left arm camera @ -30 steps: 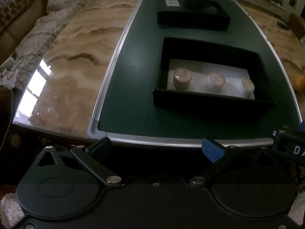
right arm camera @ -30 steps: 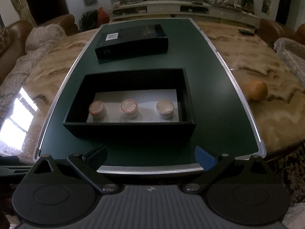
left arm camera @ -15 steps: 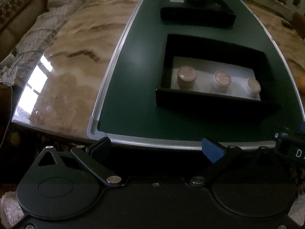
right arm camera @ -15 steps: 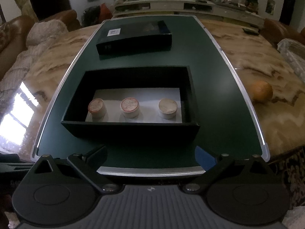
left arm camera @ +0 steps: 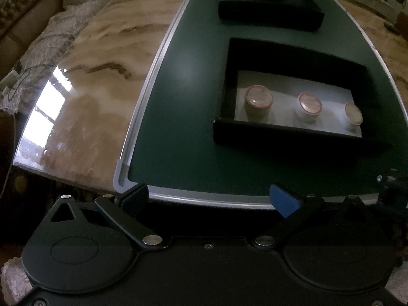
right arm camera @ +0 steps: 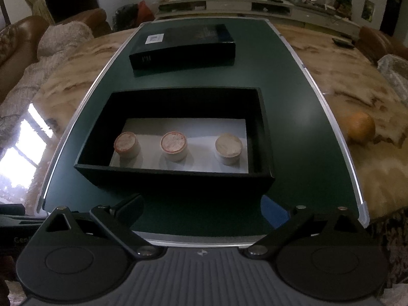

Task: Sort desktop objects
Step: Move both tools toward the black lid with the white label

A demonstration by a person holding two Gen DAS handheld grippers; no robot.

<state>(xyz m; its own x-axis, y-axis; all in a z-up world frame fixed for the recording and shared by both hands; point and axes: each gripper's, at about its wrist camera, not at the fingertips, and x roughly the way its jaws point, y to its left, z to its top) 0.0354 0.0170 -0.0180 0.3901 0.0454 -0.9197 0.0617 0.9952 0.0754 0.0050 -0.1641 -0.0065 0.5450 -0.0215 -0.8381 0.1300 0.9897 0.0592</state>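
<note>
An open black box [right arm camera: 265, 137] [left arm camera: 288, 135] stands on a dark green mat [right arm camera: 293, 81] [left arm camera: 183, 97]. Three small white jars stand upright in a row on its white floor: the left jar [right arm camera: 126, 144] [left arm camera: 258, 102] and middle jar [right arm camera: 174, 145] [left arm camera: 309, 106] have reddish tops, the right jar [right arm camera: 228, 149] [left arm camera: 353, 116] a pale top. A closed black box [right arm camera: 183, 48] [left arm camera: 270, 12] lies behind. My right gripper [right arm camera: 201, 207] is open and empty just before the open box's front wall. My left gripper [left arm camera: 207, 197] is open and empty at the mat's front left edge.
The mat lies on a marble table [right arm camera: 382, 158] [left arm camera: 84, 84]. An orange [right arm camera: 360, 127] sits on the marble right of the mat. A sofa with a blanket [right arm camera: 51, 40] stands at the left. A low cabinet [right arm camera: 255, 7] runs along the far wall.
Both grippers have moved forward toward the open box, which now looks larger and nearer. Both stay open and empty. The boxes and jars have not moved.
</note>
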